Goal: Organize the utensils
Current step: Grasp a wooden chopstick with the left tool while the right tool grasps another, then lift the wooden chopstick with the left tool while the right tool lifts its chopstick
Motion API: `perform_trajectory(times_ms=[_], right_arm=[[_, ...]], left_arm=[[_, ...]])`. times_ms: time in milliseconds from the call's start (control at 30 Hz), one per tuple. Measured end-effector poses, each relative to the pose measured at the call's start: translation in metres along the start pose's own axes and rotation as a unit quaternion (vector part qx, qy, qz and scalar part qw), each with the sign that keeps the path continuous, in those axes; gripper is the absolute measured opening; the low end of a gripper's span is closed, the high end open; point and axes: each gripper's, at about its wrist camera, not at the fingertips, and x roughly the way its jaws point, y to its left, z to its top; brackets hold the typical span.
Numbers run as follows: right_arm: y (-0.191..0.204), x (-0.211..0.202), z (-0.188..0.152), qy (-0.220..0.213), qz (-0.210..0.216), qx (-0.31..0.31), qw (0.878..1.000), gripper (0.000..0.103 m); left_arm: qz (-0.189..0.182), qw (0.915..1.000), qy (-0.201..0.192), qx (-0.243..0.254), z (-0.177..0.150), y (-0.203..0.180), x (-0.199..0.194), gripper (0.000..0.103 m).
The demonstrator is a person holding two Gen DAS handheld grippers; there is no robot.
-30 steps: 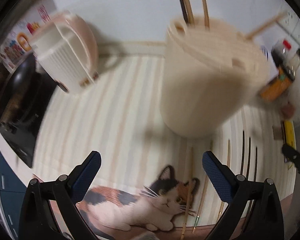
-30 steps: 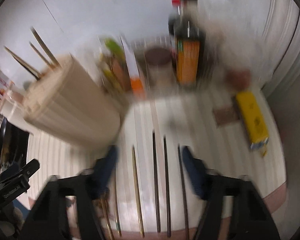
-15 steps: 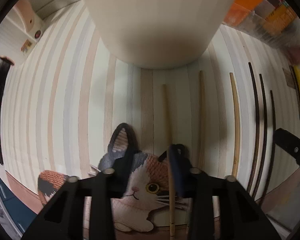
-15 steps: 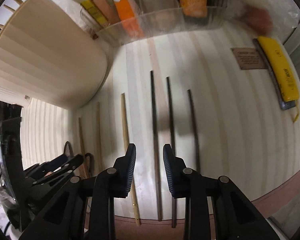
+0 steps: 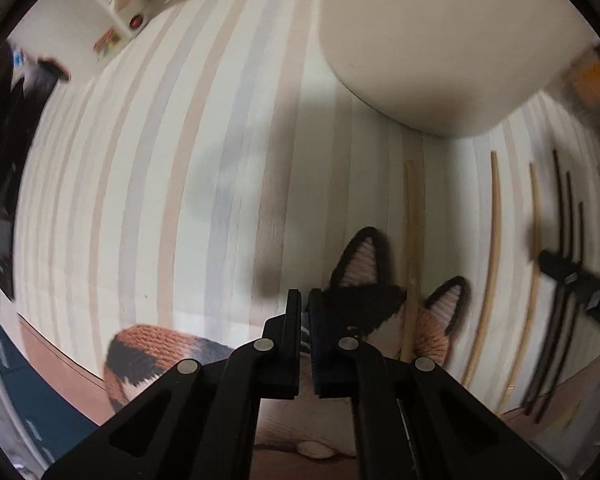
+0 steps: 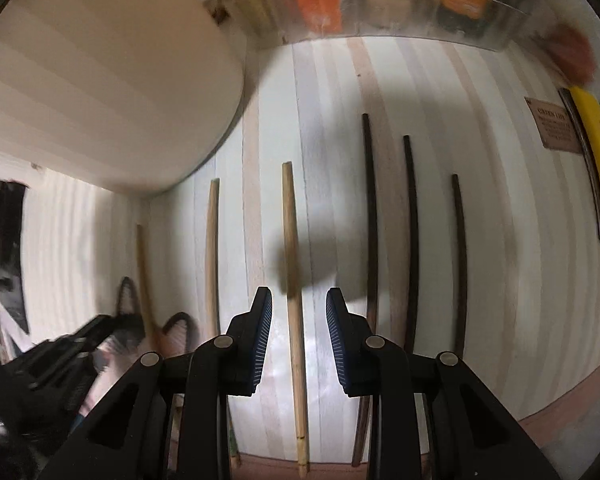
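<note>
left gripper (image 5: 305, 308) jaws just closed to a sliver over the cat-print mat (image 5: 148, 184), nothing between them, pale chopstick (image 5: 411, 248) just right, cream holder (image 5: 440, 40) above, dark chopsticks (image 5: 564, 216) far right

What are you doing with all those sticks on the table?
A person is tidying chopsticks with a gripper in each hand. The right gripper hangs over a light wooden chopstick, its jaws either side of it but not pinching it yet. The left gripper has just snapped shut on nothing, above the cat picture on the striped mat. Three dark chopsticks lie alongside, and the big cream holder stands behind them.
</note>
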Motion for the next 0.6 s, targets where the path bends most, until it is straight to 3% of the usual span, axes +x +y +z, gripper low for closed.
perform_trajectory(times_ms=[67, 167, 200, 333, 467, 567, 600], right_arm=[[0.004, 0.007, -0.003, 0.013, -0.018, -0.011, 1.0, 0.028], [0.003, 0.006, -0.01, 0.009, -0.026, -0.011, 1.0, 0.011], [0.0, 0.005, -0.014, 0.009, -0.025, -0.006, 1.0, 0.008], [-0.013, 0.001, -0.026, 0.017, -0.015, 0.009, 1.0, 0.007], [-0.021, -0.002, -0.032, 0.019, -0.016, 0.01, 1.0, 0.007], [-0.024, -0.002, -0.033, 0.019, -0.019, 0.008, 1.0, 0.007], [-0.022, 0.0, -0.031, 0.02, -0.021, 0.007, 1.0, 0.007]], left_arm=[[-0.04, 0.9986, 0.023, -0.024, 0.002, 0.01, 0.001, 0.006], [-0.1, 0.9926, 0.048, -0.05, 0.004, 0.019, 0.004, 0.024], [-0.103, 0.9927, 0.041, -0.048, 0.005, 0.018, 0.001, 0.03], [-0.103, 0.9942, 0.026, -0.017, 0.009, 0.0, -0.008, 0.03], [-0.049, 0.9981, 0.015, 0.035, 0.007, -0.021, -0.007, 0.029], [0.001, 0.9978, -0.01, 0.065, 0.003, -0.03, -0.008, 0.006], [0.015, 0.9972, -0.015, 0.071, 0.002, -0.03, -0.009, 0.005]])
